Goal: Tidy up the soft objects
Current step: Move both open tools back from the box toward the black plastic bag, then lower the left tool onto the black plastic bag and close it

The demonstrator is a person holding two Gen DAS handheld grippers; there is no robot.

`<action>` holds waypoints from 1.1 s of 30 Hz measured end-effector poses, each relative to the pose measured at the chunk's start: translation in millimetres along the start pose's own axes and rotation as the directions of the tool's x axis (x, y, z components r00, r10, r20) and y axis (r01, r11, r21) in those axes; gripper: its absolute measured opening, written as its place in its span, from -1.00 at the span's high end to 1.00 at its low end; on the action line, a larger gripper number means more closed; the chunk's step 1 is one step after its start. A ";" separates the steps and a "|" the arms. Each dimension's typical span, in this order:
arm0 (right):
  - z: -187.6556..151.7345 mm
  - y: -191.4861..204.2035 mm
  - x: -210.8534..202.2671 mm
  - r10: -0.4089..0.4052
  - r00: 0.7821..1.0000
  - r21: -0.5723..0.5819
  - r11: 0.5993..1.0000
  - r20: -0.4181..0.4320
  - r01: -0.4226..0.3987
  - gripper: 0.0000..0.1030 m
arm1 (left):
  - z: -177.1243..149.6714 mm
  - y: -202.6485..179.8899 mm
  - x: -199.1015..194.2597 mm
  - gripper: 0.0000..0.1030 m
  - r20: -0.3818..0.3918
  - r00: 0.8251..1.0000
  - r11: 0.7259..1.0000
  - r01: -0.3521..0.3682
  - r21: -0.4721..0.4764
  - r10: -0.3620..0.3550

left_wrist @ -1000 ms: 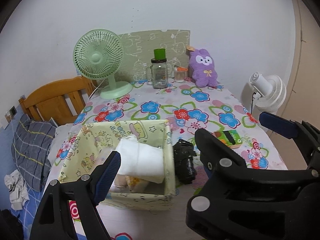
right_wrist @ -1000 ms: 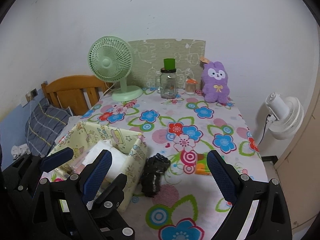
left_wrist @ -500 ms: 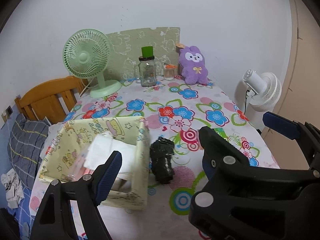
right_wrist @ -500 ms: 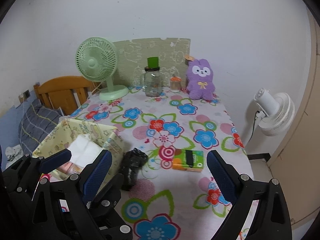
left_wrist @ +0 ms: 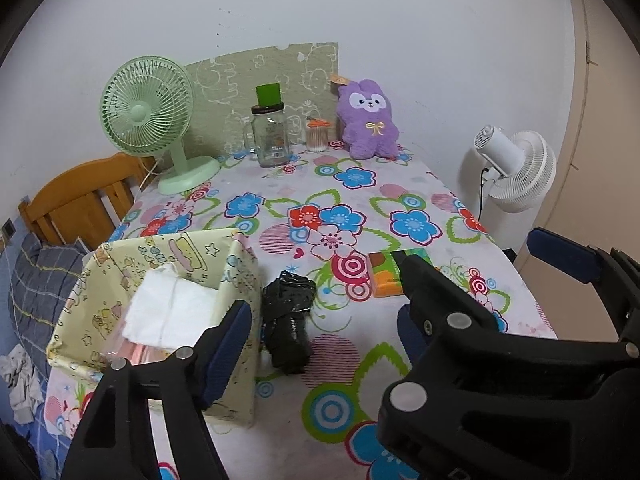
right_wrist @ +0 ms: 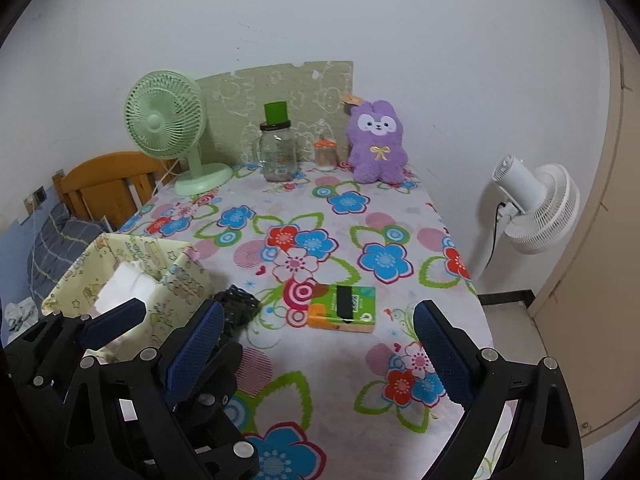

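Note:
A yellow fabric box (left_wrist: 236, 276) stands at the table's near left with white soft packs (left_wrist: 172, 312) inside. Beside it lies a black crumpled bundle (left_wrist: 286, 320), then a green-and-orange tissue pack (right_wrist: 344, 308). A purple plush rabbit (right_wrist: 376, 144) sits at the far edge against the wall. My left gripper (left_wrist: 316, 340) hovers over the near edge with the bundle ahead of it; its jaws are closing and grip nothing. To its right, my right gripper (right_wrist: 318, 352) is open and empty, short of the tissue pack. Its left finger hides most of the left gripper's right finger.
A floral cloth covers the table (right_wrist: 384, 208). At the back stand a green desk fan (left_wrist: 148, 112), a glass jar (left_wrist: 272, 132) with a green lid and a small swab jar (left_wrist: 318, 136). A white floor fan (right_wrist: 536, 208) stands off the right edge, wooden bars (left_wrist: 80, 196) off the left.
Both grippers have moved right along the near edge. The box has slid left in both views and the tissue pack has come fully into the right wrist view. The left jaws look slightly narrower.

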State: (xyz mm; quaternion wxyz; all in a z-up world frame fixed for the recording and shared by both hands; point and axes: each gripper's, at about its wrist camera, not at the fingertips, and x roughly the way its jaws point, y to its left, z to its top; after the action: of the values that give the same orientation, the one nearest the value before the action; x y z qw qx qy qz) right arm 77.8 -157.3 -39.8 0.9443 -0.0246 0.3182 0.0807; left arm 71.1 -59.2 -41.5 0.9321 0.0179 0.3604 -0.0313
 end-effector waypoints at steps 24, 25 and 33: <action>-22.0 -25.9 50.4 -0.013 0.995 0.032 0.999 -0.097 0.016 -0.89 | -16.0 -14.9 51.4 -0.38 -0.094 0.994 0.995 -0.070 -0.076 0.063; -22.0 -25.7 52.0 -0.011 0.995 0.033 0.999 -0.099 0.014 -0.89 | -16.8 -14.1 53.9 -0.38 -0.101 0.992 0.993 -0.078 -0.084 0.070; -26.2 -24.8 70.6 -0.005 0.991 0.030 1.000 -0.134 0.009 -0.89 | -22.9 -9.4 68.8 -0.32 -0.128 0.985 0.984 -0.132 -0.121 0.116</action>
State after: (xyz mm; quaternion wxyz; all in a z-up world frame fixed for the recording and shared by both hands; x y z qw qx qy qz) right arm 121.8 -174.7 -103.5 0.9213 -0.0168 0.3821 0.0706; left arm 105.9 -70.4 -104.8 0.9081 -0.0179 0.4153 0.0514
